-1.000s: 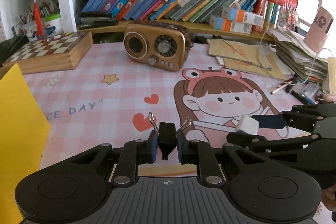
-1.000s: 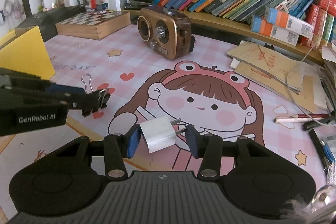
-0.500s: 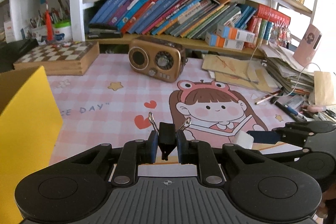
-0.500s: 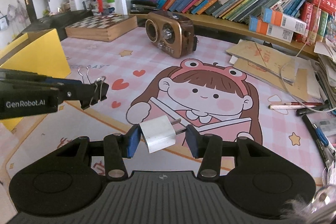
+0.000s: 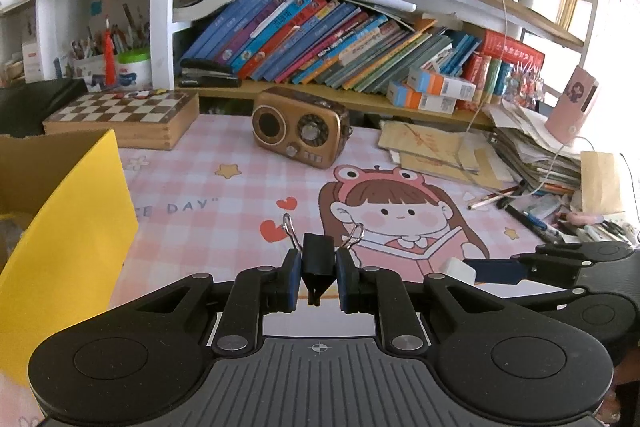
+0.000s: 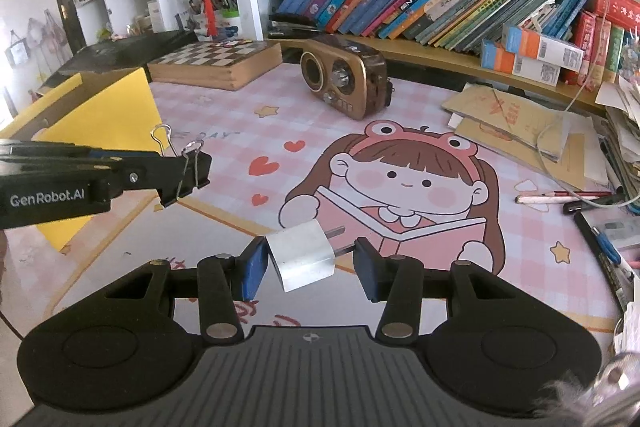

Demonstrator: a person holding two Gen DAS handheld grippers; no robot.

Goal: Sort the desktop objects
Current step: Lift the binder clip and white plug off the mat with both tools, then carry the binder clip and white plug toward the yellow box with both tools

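Above the pink checked desk mat (image 5: 224, 211) you hold both tools in the air. Your left gripper (image 5: 318, 277) is clamped tight on a black binder clip (image 5: 317, 261); its blue pads press the clip's sides, wire handles sticking up and forward, clip mouth pointing back toward the camera. From the right wrist view the same clip (image 6: 188, 177) hangs off the mat, at the tip of the left tool, just in front of the yellow box (image 6: 100, 111).

Your right gripper (image 6: 308, 263) grips a white plug adapter (image 6: 302, 255): the left pad touches the white body, the right pad sits against the metal prongs (image 6: 340, 239), which point sideways. The adapter is tilted, clear of the mat. In the left wrist view only a white corner of it (image 5: 456, 267) shows past the right tool's blue pad.

Yellow box stands open at the left edge of the desk (image 5: 68, 227). Brown retro radio (image 5: 300, 131) sits upright at the back of the mat, chessboard box (image 5: 124, 119) to its left, slanted row of books (image 5: 320, 43) on the shelf behind. Pens and paper stacks (image 5: 532, 155) crowd the right side.
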